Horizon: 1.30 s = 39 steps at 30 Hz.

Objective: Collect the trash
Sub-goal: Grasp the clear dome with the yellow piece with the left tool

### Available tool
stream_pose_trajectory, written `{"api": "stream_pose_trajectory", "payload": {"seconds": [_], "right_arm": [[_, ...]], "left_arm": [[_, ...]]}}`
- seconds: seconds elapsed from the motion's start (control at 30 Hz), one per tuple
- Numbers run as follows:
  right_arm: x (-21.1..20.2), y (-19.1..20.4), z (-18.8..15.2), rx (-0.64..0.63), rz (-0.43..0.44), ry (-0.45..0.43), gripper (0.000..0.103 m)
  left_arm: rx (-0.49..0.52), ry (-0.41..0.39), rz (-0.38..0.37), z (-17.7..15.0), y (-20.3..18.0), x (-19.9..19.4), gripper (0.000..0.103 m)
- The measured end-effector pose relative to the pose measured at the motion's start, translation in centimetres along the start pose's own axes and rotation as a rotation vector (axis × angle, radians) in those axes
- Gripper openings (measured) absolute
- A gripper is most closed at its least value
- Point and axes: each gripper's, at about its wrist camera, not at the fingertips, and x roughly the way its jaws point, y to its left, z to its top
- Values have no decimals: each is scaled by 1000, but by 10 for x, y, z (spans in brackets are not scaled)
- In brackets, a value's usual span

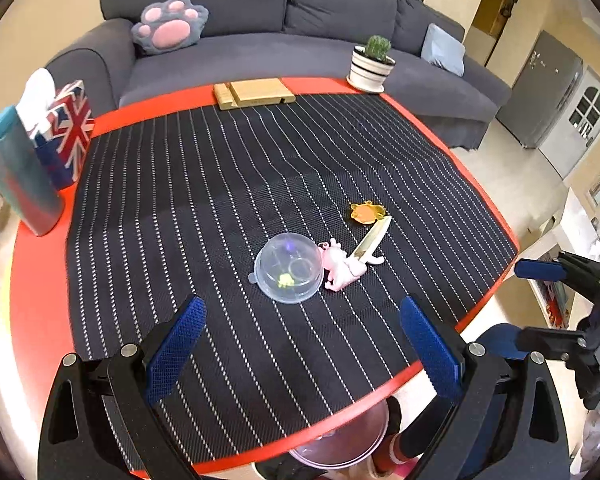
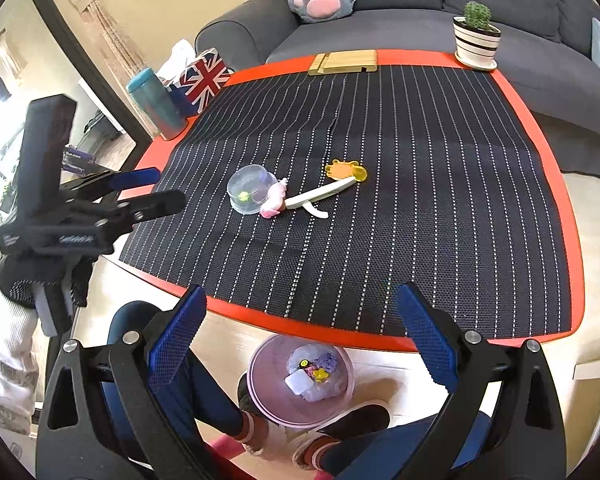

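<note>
My left gripper (image 1: 300, 344) fills the foreground of its own view, blue pads spread wide with nothing between them, hanging over the near part of the mat (image 1: 204, 184). My right gripper (image 2: 296, 336) is equally spread and empty, held back past the table (image 2: 540, 108) edge and above the bin (image 2: 260, 396) on the floor by my feet.

The trash left on the mat sits in one cluster near the middle. Largest is the clear dome (image 1: 289, 267), mouth down, with small bits showing through it. Touching its right side is the pink figure (image 1: 342, 266). A white strip (image 1: 372, 240) lies across that figure and runs up to the orange piece (image 1: 367, 212), the smallest.

I judge the dome is the next pick for the left gripper, being nearest. It is wide, smooth and rounded, so I would come down squarely over it, set the pads on opposite sides low near the rim, and close gently; a high or off-centre pinch could squirt it away or knock the figure. The strip resting on the figure may shift if I jostle that.

Only the right view shows into the bin, which already holds a white block, a yellow star and purple bits. The left view catches just the bin's rim under the table edge.
</note>
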Motion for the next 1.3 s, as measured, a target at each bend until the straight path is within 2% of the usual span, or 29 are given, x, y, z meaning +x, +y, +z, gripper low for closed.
{"api": "stream_pose_trajectory", "payload": {"seconds": [0.53,0.67,0.8,0.9,1.07,1.23,1.3], "right_arm": [[-1,-9,-2,25,-4,1,94],[0,-11,-3,29,-5,3,94],[1,-11,-3,33,-5,6,94],[1,-12,-4,36,-5,6,95],[2,-14,-5,40,-4,11,94],[3,-15,-5,43,-4,14,94],[4,-15,-6,45,-2,17,94]], "left_arm": [[9,145,27,22,13,65,94],[1,155,27,23,16,74,93],[6,165,30,24,15,79,87],[6,174,34,24,16,82,77],[9,177,30,23,15,85,72],[10,171,29,23,15,87,61],[12,164,31,23,15,87,61]]}}
